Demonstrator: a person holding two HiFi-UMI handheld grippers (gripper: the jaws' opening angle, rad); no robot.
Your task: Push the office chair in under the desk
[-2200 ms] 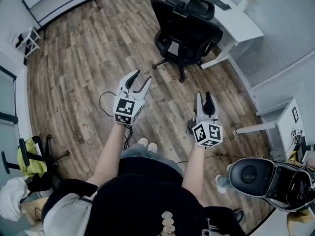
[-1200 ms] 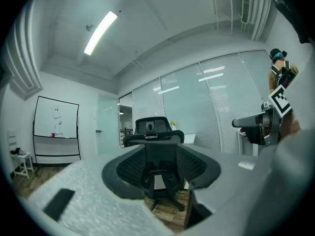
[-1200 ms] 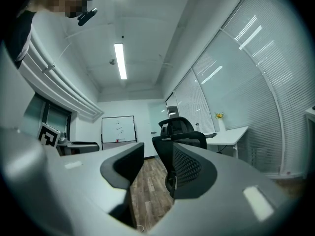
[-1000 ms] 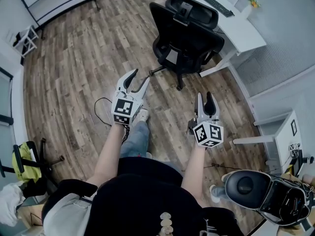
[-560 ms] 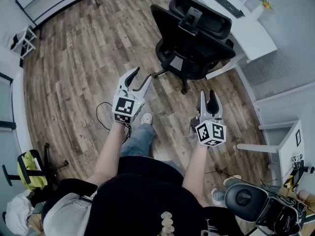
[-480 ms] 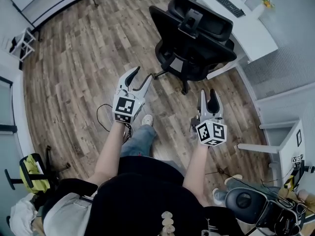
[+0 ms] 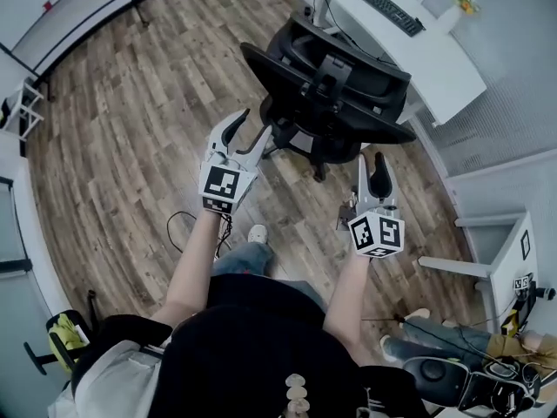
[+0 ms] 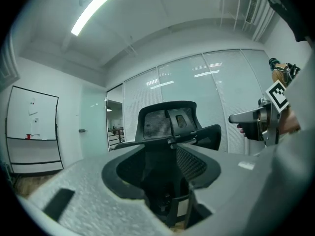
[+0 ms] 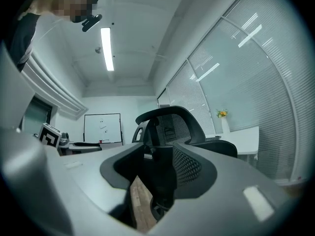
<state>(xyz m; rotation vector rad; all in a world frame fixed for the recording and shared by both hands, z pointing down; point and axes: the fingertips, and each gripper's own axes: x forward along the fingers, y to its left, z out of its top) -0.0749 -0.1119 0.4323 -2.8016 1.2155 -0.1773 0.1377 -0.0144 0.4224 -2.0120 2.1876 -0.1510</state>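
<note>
A black office chair stands at twelve o'clock, not yet tucked under the white surface beyond it, while the left gripper and right gripper, jaws apart and empty, hover just behind its backrest, so the whole push looks left to do.

Black office chair, white desk, wood-grain floor

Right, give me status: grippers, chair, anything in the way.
Left gripper, right gripper open, empty. Office chair out from the desk, backrest toward them, untouched. Cable on the floor behind the left gripper, off the path.
</note>
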